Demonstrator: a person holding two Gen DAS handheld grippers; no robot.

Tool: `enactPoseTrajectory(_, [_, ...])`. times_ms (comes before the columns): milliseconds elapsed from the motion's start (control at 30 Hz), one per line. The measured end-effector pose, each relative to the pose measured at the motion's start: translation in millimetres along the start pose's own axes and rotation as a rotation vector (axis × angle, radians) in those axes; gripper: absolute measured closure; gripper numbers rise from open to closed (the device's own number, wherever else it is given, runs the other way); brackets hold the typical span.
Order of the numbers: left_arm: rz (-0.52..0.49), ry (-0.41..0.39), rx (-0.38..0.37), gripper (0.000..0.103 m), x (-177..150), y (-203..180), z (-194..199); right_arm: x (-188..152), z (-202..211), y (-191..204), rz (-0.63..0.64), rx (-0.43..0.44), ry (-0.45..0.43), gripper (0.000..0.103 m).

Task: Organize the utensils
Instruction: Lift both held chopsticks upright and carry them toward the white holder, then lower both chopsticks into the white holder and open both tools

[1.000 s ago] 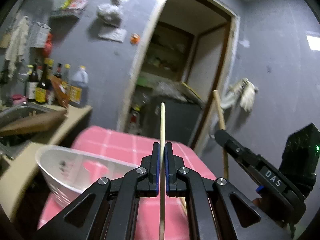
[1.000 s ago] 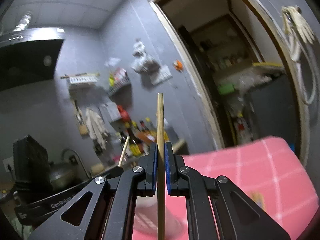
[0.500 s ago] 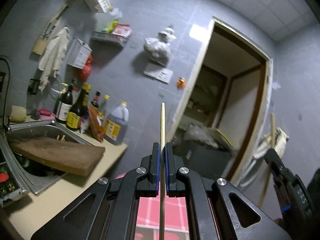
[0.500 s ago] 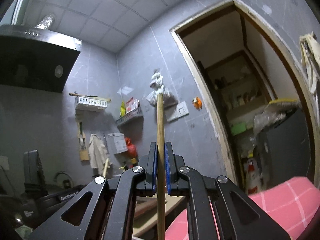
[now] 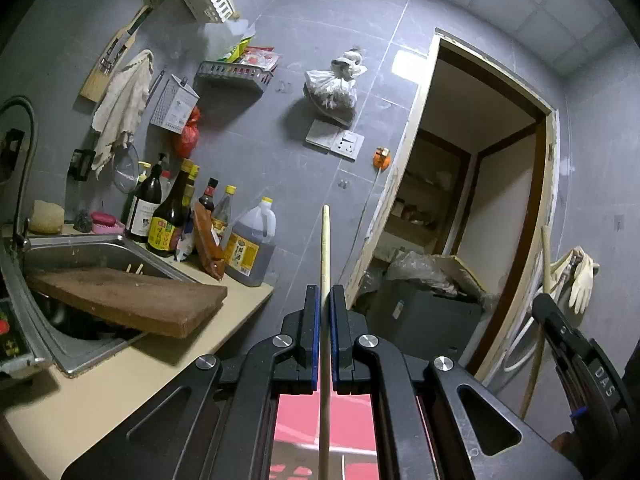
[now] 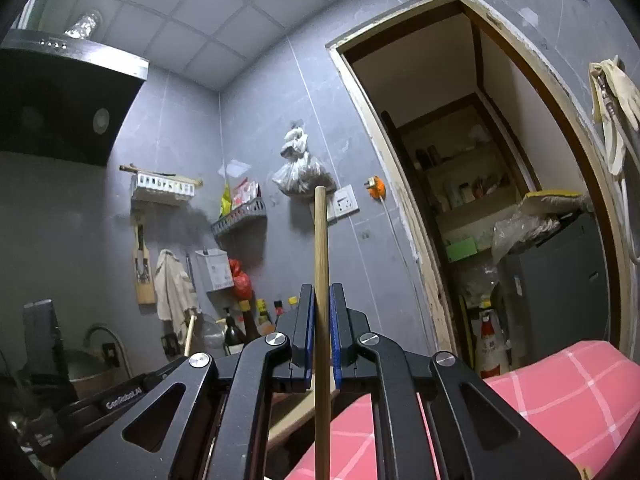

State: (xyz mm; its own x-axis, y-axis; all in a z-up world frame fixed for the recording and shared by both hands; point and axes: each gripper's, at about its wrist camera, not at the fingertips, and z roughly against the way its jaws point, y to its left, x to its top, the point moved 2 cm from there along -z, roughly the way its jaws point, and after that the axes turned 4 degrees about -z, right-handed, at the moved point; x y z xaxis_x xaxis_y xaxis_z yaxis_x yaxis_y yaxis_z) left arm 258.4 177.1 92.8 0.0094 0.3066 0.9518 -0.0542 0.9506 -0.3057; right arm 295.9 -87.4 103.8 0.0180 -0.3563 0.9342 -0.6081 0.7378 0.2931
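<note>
Chopsticks: one per gripper, both pointing up toward the grey tiled wall. Left gripper [image 5: 325, 300] is clamped on a pale chopstick [image 5: 325, 248]; blue pads touch it on both sides, tip sticks out well past the fingertips, lower end runs down between the fingers over the pink checked cloth [image 5: 300, 412]. Right gripper [image 6: 321, 300] pinches a darker, thicker-looking chopstick [image 6: 321, 236] the same way, stick upright in frame, jaws closed to the stick's width. Right gripper also shows at the right edge of the left view, near the doorway [image 5: 492, 184].

Left view: sink [image 5: 72, 248] at left with a wooden cutting board [image 5: 132, 300] lying across it, bottles [image 5: 172, 216] lined up on the counter [image 5: 80, 396] behind. Right view: range hood [image 6: 60, 96] top left, pink cloth bottom right.
</note>
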Motion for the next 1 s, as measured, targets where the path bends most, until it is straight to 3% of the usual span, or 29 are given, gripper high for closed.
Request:
enactPoseTrajectory(733, [-0.054,0.232,-0.042,0.097,-44.2,-18.0,10.7,-29.7,10.2,1.9,0.028,-0.064,0.314,0.095])
enactPoseTrajectory(800, [-0.057,0.236,-0.047,0.094,-43.3,-20.7,13.0,-30.2,11.5,2.4,0.04,-0.07,0.319,0.09])
enactPoseTrajectory(867, [-0.06,0.238,-0.054,0.086,-41.2,-23.7,15.3,-28.7,12.3,1.1,0.036,-0.072,0.319,0.076])
enactPoseTrajectory(933, [-0.054,0.235,-0.062,0.074,-38.8,-25.5,17.9,-25.1,13.4,0.0,0.041,-0.081,0.313,0.076])
enactPoseTrajectory(1000, [-0.057,0.229,-0.065,0.074,-36.4,-28.9,21.6,-20.0,16.1,-2.0,0.05,-0.091,0.302,0.071])
